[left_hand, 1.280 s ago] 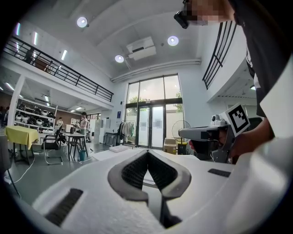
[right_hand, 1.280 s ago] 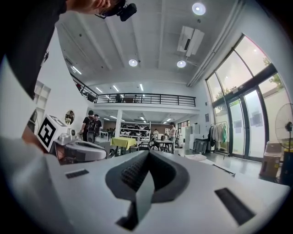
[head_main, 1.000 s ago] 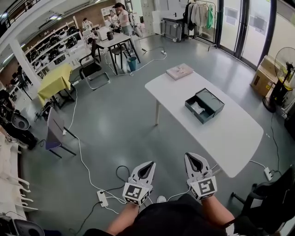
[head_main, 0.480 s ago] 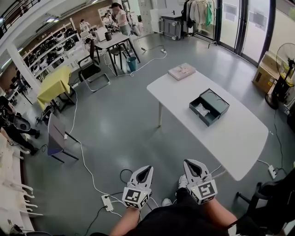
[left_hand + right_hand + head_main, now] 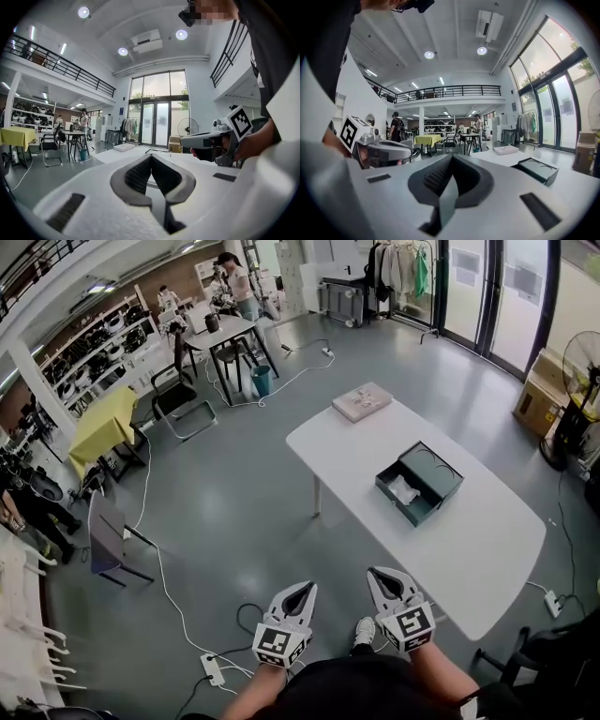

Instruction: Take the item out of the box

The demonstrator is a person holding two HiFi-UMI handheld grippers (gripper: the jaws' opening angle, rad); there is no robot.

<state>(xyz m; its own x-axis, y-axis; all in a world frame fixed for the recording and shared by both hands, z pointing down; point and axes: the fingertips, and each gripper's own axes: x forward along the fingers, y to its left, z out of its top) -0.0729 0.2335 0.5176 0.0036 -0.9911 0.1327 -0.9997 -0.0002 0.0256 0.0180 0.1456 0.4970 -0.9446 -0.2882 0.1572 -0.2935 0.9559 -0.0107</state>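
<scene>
A dark green box (image 5: 419,484) lies open on the white table (image 5: 469,549), its lid resting against its far side. Inside it lies a pale crumpled item (image 5: 403,489). My left gripper (image 5: 302,589) and right gripper (image 5: 380,574) hang close to my body over the floor, well short of the table, both shut and with nothing in them. In the right gripper view the closed jaws (image 5: 451,157) point past the box (image 5: 536,169), which stands off to the right. The left gripper view shows its closed jaws (image 5: 151,157) and the right gripper (image 5: 211,140) beside them.
A flat pinkish package (image 5: 362,401) lies at the table's far end. Cables and a power strip (image 5: 211,667) run over the floor by my feet. A black chair (image 5: 553,662) stands at the table's near right corner. Other tables, chairs and people fill the far left.
The view has swung and the table sits slightly differently in it. Both grippers stay shut and low in front of my body. The box looks the same.
</scene>
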